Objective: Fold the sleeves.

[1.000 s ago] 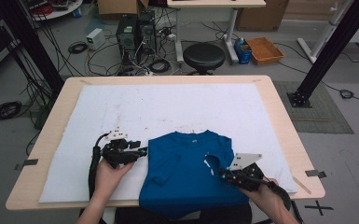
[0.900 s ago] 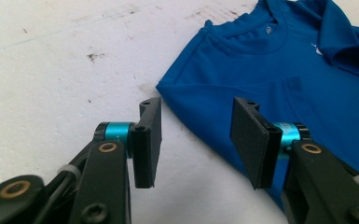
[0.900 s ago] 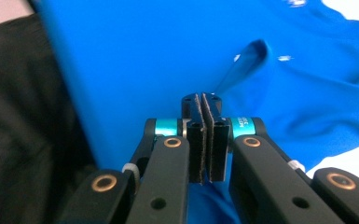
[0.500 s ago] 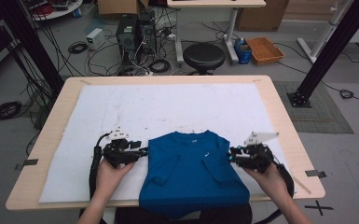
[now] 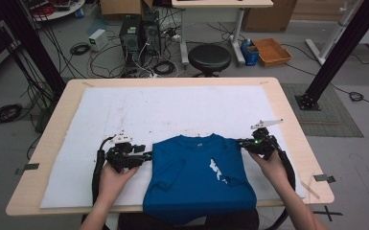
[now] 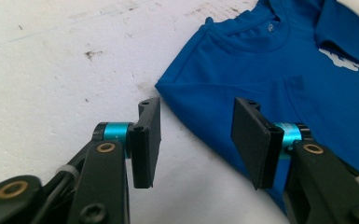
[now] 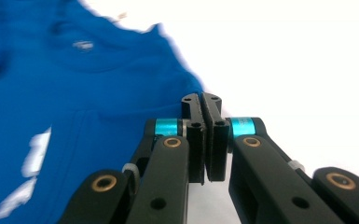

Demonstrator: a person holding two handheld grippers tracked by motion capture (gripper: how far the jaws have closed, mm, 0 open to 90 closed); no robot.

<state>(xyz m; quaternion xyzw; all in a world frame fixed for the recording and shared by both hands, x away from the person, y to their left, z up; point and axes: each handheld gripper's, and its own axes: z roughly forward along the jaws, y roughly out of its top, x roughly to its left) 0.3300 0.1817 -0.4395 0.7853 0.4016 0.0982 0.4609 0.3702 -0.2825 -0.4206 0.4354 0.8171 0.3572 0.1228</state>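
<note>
A blue T-shirt (image 5: 196,177) with a white print lies face up on the near middle of the white mat (image 5: 172,110), its hem over the table's front edge. My left gripper (image 5: 146,156) rests at the shirt's left edge. In the left gripper view it (image 6: 196,109) stands open, its jaws straddling the edge of the shirt (image 6: 279,60) below the shoulder. My right gripper (image 5: 242,142) sits at the shirt's right shoulder. In the right gripper view it (image 7: 201,97) is shut with nothing between the jaws, just right of the shirt (image 7: 74,84).
The wooden table (image 5: 292,124) carries the mat, which is bare beyond the shirt. On the floor behind the table are a black stool (image 5: 209,57), computer towers (image 5: 136,31), cables and an orange tray (image 5: 271,50).
My right gripper has moved from the shirt's lower right side up along its right edge to the shoulder. The left gripper has stayed in place.
</note>
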